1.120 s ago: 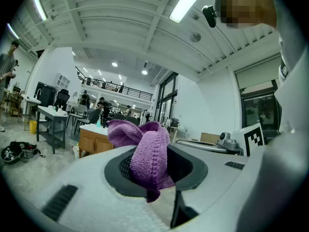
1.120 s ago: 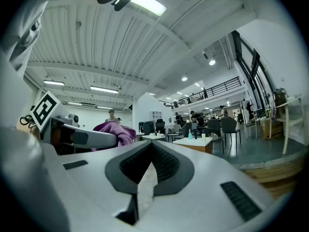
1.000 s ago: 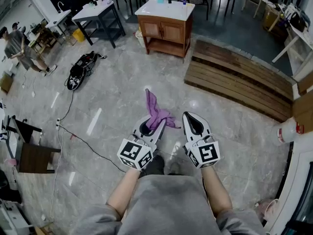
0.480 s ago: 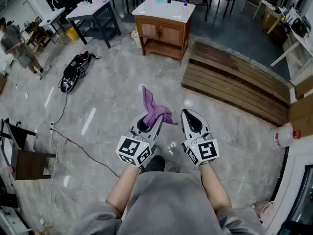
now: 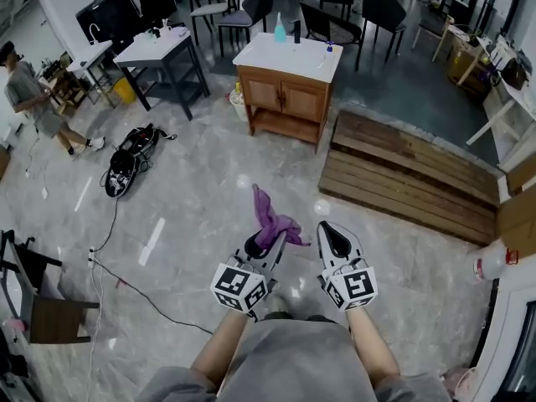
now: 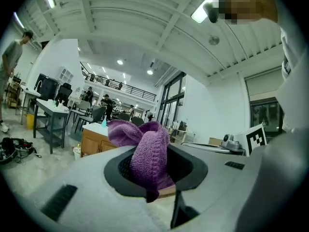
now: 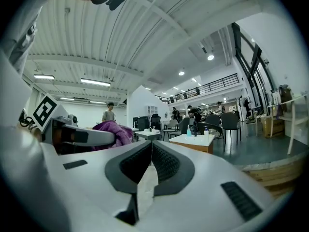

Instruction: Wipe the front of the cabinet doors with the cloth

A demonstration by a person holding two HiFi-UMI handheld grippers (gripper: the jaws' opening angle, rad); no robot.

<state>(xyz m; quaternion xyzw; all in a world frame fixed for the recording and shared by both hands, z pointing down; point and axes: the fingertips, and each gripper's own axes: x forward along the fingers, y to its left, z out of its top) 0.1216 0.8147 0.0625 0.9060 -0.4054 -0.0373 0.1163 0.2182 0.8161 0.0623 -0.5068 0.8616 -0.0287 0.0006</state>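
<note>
While standing well short of the work, worth setting up the first stroke properly. Pinched hard in the left gripper (image 5: 266,243): a purple knitted cloth (image 5: 271,217), caught between jaws that close on its middle, with a loose bunch rising above the tips and flopping forward. Just to the right of that gripper, level with it, the right gripper (image 5: 332,238): jaws brought fully together, nothing between them.

Far ahead of both grippers, roughly on the line between them: a small brown wooden cabinet (image 5: 283,117) with a white worktop (image 5: 289,51), a few small bottles (image 5: 279,28) standing on it, and two panelled doors, left door (image 5: 260,95) and right door (image 5: 303,103), facing this way.

Probably best to close in and drop low enough to meet the doors square on. Present the loose bunch of cloth to the wood, not the hard jaw tips, which look likely to scrape. Keep the pinch firm so the cloth cannot drag out under friction. Begin at the upper corner of the left door, work across in overlapping passes, then carry on to the right door. Keep the right gripper clear, or ready to steady a door if it swings.
</note>
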